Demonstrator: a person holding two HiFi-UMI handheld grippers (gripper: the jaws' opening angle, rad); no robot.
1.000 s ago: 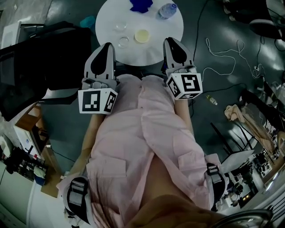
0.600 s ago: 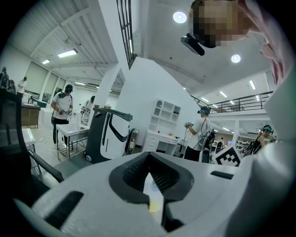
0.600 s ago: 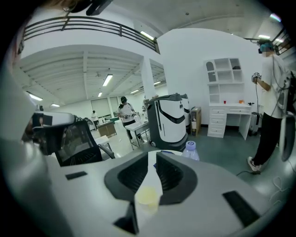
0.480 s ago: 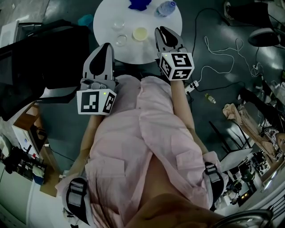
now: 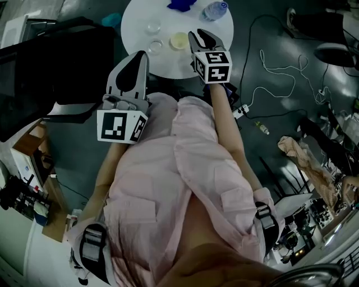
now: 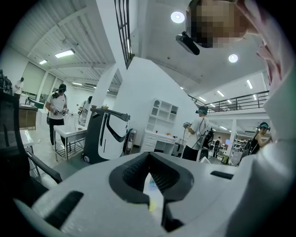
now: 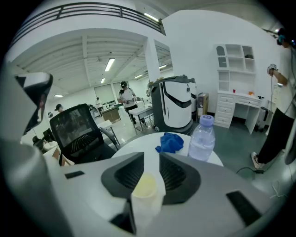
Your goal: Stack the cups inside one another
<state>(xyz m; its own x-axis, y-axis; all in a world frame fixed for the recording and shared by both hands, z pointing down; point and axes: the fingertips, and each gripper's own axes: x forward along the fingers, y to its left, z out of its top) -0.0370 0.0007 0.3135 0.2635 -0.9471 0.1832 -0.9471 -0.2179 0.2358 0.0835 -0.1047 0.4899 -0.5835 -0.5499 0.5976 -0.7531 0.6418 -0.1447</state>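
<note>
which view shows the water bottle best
The right gripper view: the water bottle stands close and nearly whole on the white table, beside the blue cloth. The head view shows the bottle small at the top edge. The left gripper view gives only a tiny sliver.

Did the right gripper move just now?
Yes: the right gripper went from the near rim of the white table forward to the yellow cup; its jaws have just been opening, cup between them.

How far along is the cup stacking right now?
Done: nothing nested; the clear cups and the yellowish cup stand separately on the table. In hand: the right gripper, its jaws just opening, frames the yellowish cup without pressing it. Remaining: grip it, nest all three.
</note>
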